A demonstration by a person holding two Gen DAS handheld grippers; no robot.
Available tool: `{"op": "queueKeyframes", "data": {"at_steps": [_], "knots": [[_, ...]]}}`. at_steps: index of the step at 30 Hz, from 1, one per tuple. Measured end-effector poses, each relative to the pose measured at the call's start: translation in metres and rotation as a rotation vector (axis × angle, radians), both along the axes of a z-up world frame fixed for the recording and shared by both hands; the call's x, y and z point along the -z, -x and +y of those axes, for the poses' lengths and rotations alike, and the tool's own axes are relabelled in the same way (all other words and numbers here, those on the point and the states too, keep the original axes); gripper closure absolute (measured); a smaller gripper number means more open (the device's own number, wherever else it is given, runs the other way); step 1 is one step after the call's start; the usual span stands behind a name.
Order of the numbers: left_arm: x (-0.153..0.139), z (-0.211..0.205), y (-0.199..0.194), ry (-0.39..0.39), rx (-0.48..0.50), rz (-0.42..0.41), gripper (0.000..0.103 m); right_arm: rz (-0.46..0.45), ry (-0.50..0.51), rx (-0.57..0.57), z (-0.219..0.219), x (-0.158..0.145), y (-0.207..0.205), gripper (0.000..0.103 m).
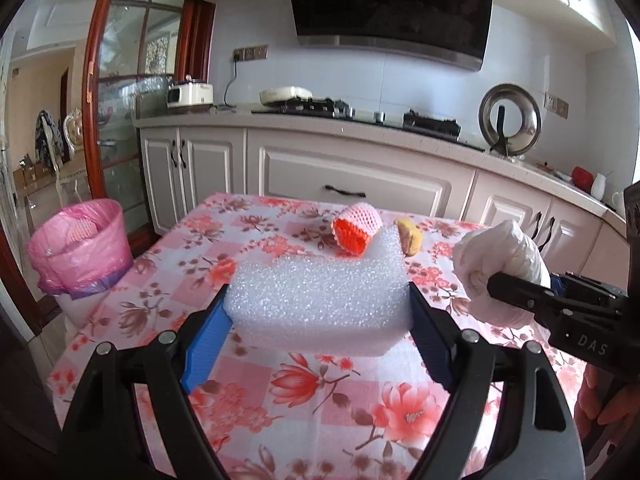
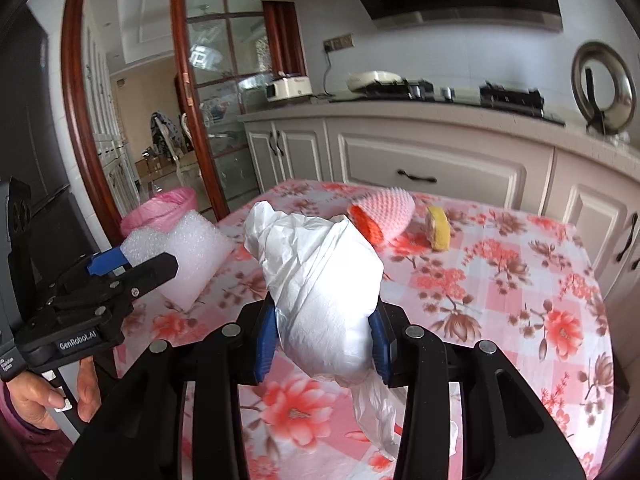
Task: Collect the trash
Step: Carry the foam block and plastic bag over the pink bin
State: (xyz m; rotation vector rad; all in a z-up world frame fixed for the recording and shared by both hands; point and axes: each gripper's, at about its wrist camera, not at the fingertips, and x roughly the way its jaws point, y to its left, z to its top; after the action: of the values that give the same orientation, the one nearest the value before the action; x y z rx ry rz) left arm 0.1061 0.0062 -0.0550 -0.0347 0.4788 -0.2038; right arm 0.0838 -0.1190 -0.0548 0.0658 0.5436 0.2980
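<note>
Four pieces of trash show. One white foam block (image 1: 320, 300) is clamped between the wide-set jaws of the left gripper (image 1: 320, 312), above the floral table (image 1: 304, 400). One white crumpled plastic bag (image 2: 324, 300) is pinched in the narrow right gripper (image 2: 324, 336). One pink-and-orange foam fruit net (image 1: 356, 228) and one yellow peel (image 1: 410, 236) lie on the table's far end. One pink-lined trash bin (image 1: 80, 244) stands beside the table's left edge.

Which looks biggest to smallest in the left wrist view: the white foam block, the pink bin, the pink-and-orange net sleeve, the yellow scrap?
1. White foam block, though it sits nearest the camera, which inflates it.
2. Pink bin.
3. Pink-and-orange net sleeve.
4. Yellow scrap, partly hidden behind the foam.
</note>
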Motion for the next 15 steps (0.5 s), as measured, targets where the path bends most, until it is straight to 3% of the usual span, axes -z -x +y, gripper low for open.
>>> {"op": "queueKeyframes", "data": {"at_steps": [8, 15], "knots": [[-0.027, 0.036, 0.036, 0.042, -0.041, -0.075, 0.023, -0.055, 0.027, -0.08, 0.04, -0.027, 0.013, 0.064], [-0.038, 0.075, 0.048, 0.056, -0.105, -0.1, 0.023, -0.07, 0.054, -0.171, 0.088, -0.036, 0.0, 0.064]]}}
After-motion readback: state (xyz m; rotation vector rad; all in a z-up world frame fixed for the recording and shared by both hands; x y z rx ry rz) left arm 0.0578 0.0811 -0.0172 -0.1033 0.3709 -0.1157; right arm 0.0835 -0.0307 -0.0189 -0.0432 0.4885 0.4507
